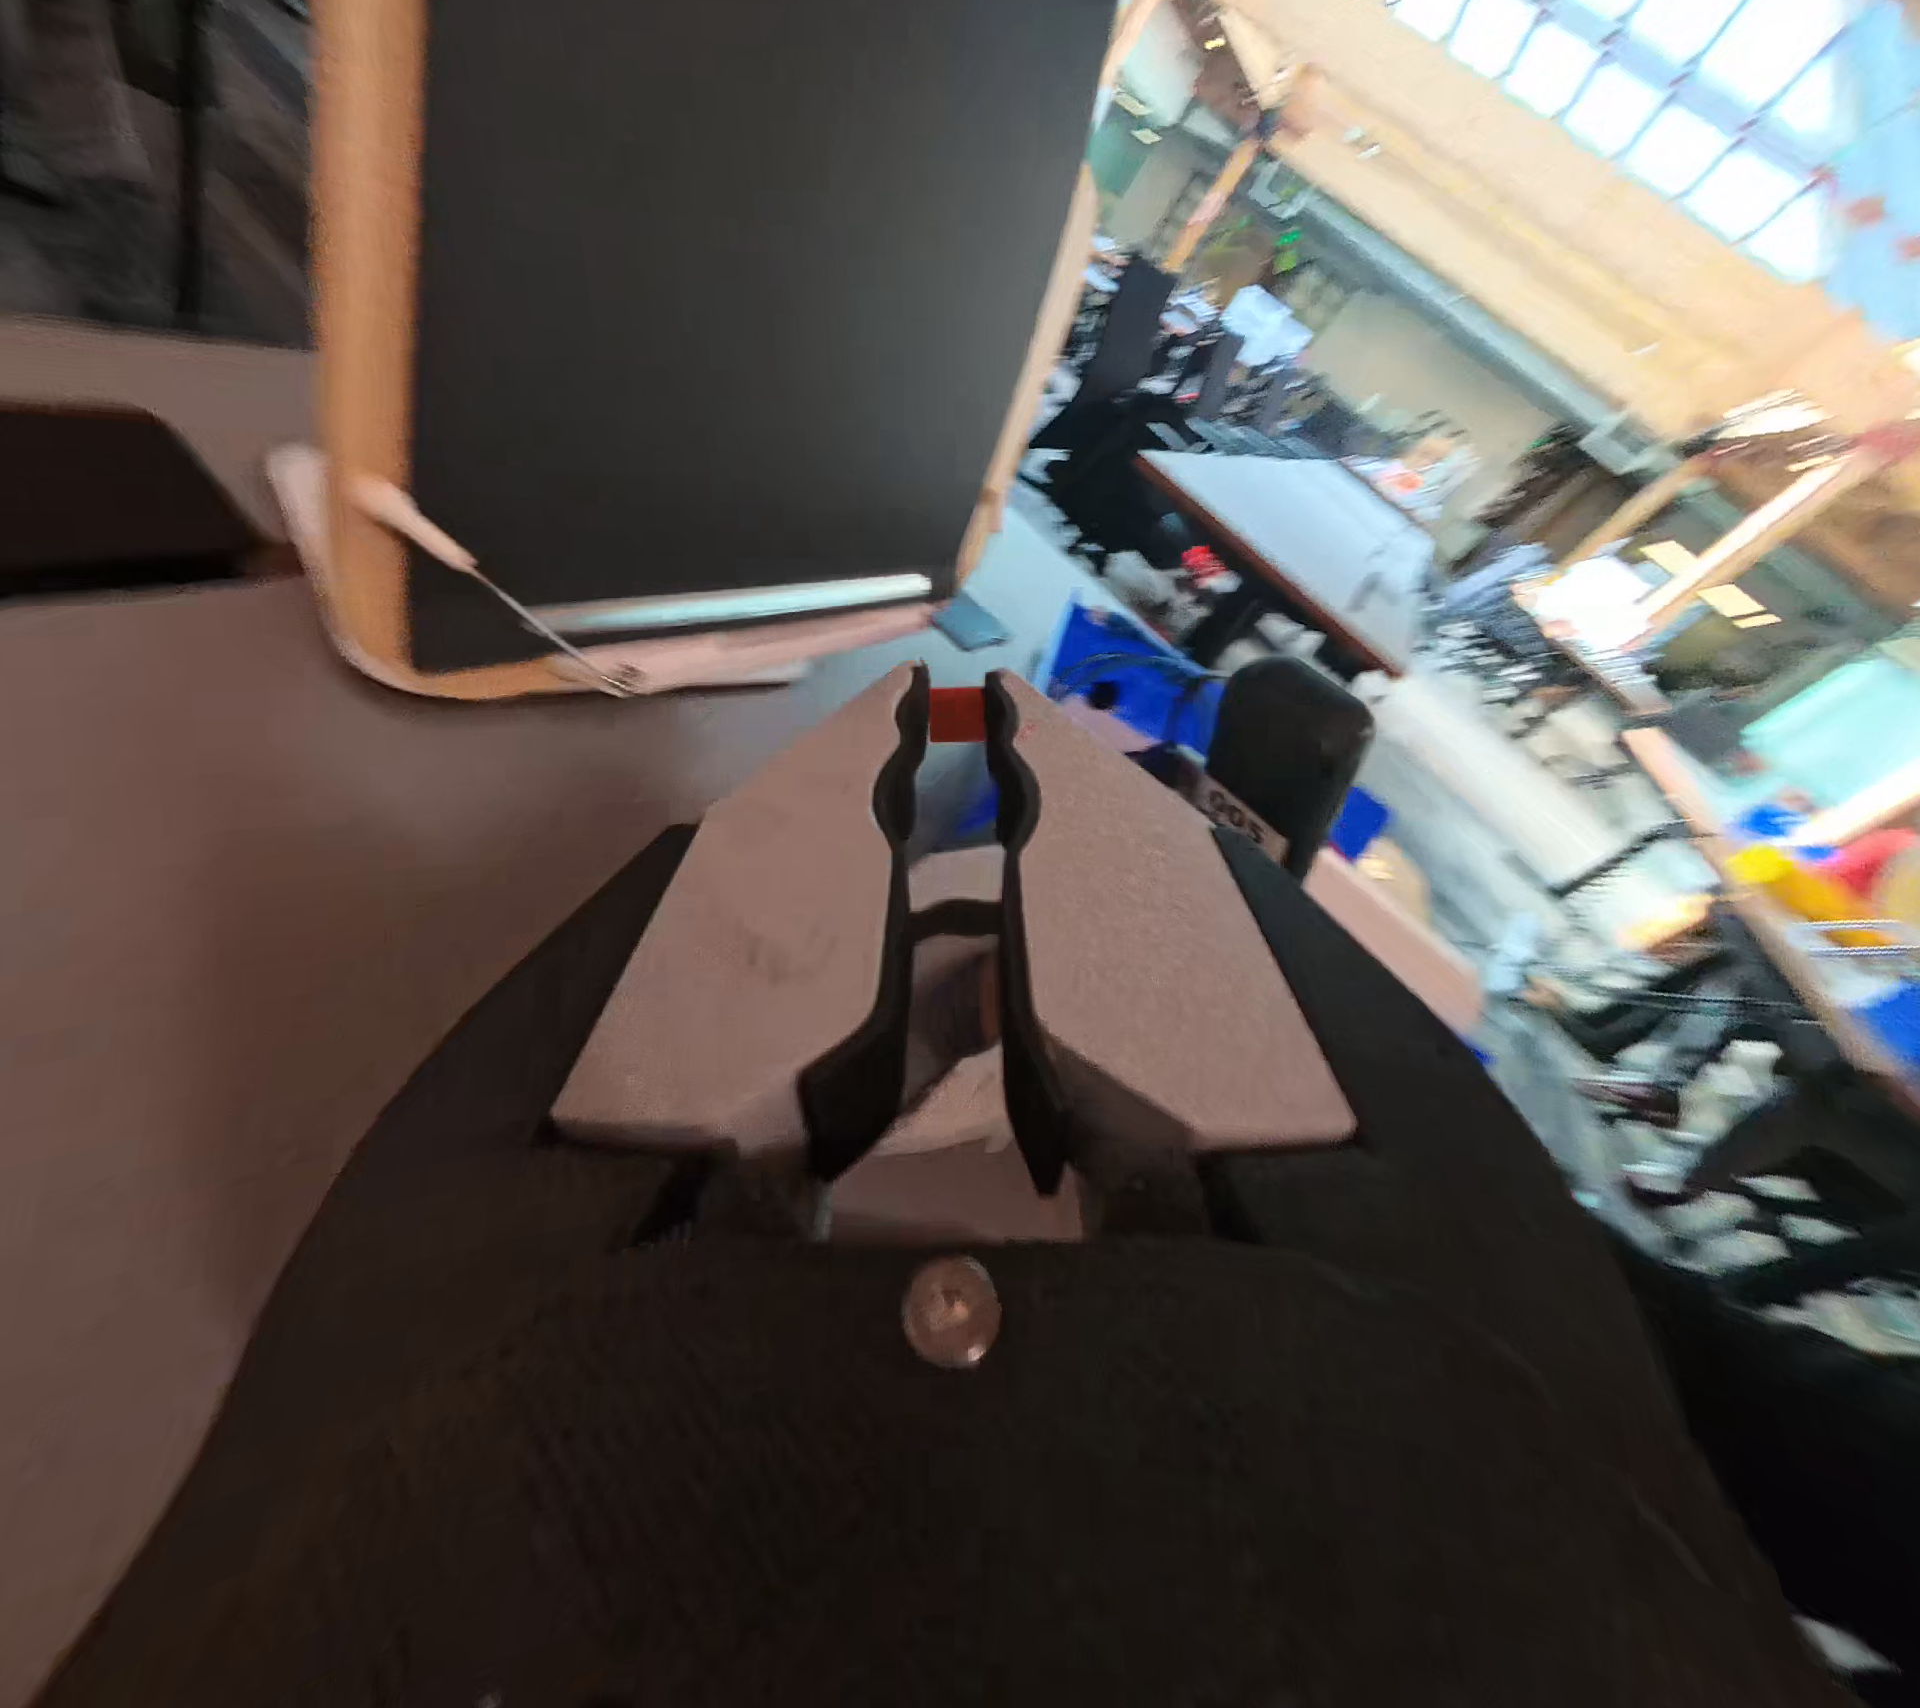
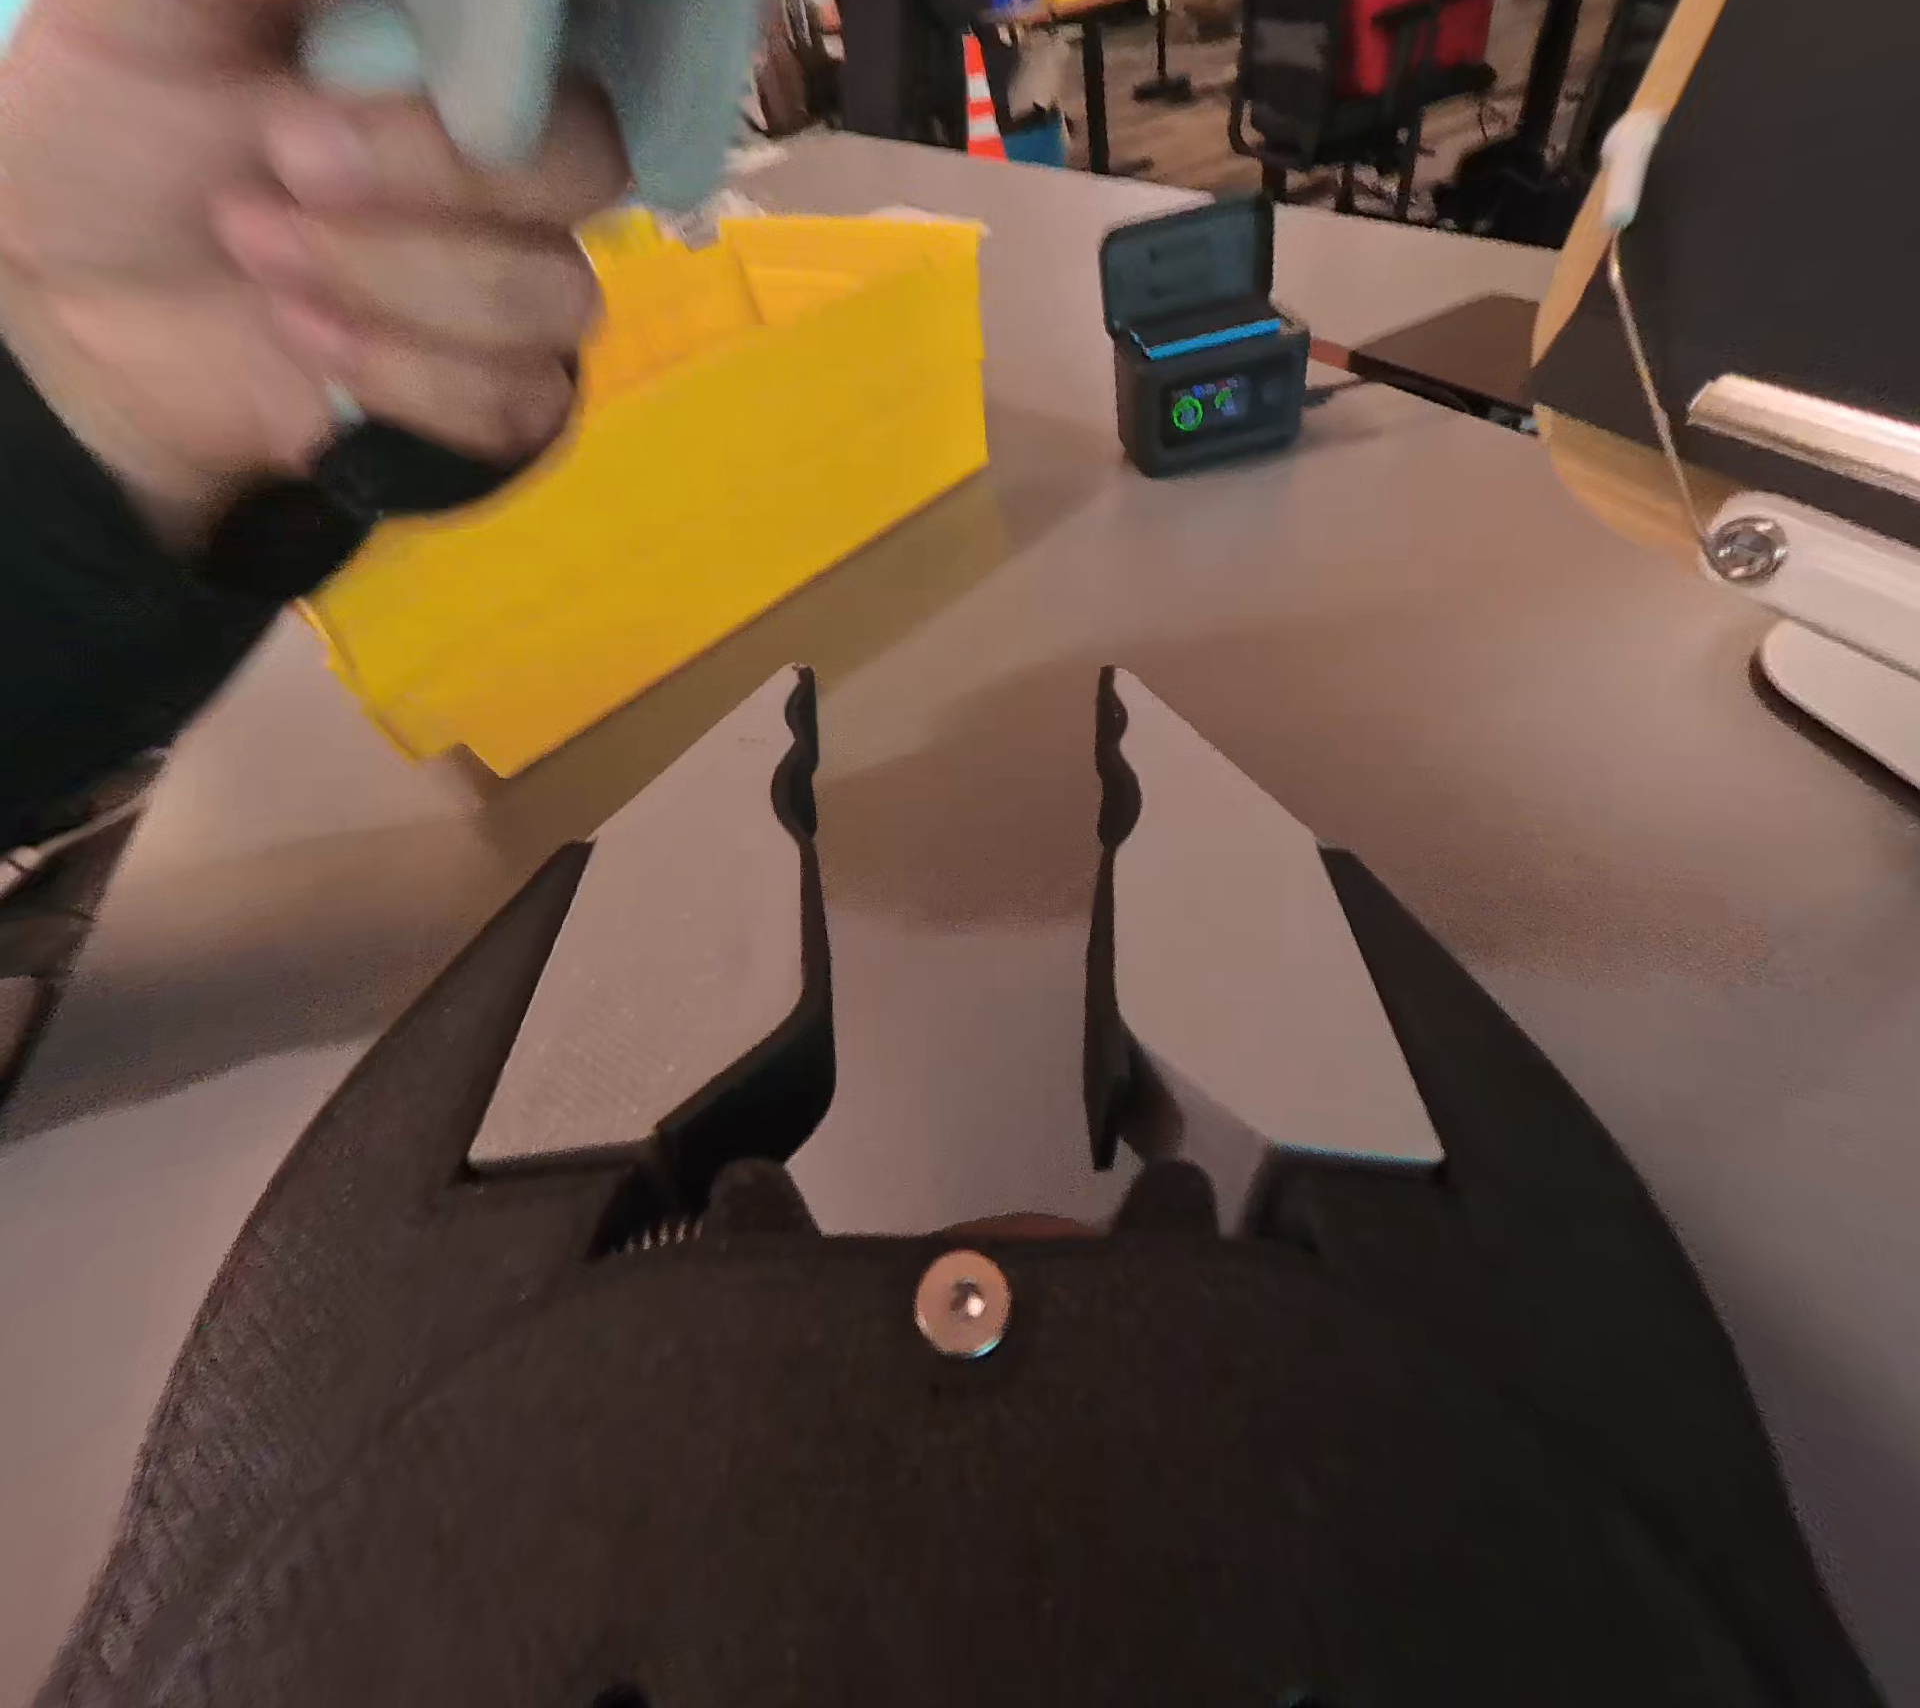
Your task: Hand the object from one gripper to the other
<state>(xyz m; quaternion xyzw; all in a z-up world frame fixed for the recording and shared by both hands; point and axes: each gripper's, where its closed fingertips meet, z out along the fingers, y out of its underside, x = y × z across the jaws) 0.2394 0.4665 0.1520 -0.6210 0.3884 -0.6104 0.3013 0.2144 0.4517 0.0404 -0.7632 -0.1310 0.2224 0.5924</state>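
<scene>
In the left wrist view my left gripper [image 1: 956, 690] is shut on a small red object [image 1: 956, 715], pinched between its fingertips and held above the grey table [image 1: 208, 827]. In the right wrist view my right gripper [image 2: 956, 682] is open and empty, low over the grey table [image 2: 1351, 723]. A blurred hand [image 2: 260, 224] at the upper left holds a blurred grey-blue shape [image 2: 675, 17] just above a yellow bin [image 2: 665, 505]. The red object does not show in the right wrist view.
A dark board in a wooden frame [image 1: 727, 204] stands on the table, seen at the right in the right wrist view [image 2: 1787, 100] on a white base [image 2: 1849, 682]. A small black case with a lit screen [image 2: 1205, 359] stands behind the bin. Desks and chairs fill the background. Spacing between my two grippers at the tips: around 11 cm.
</scene>
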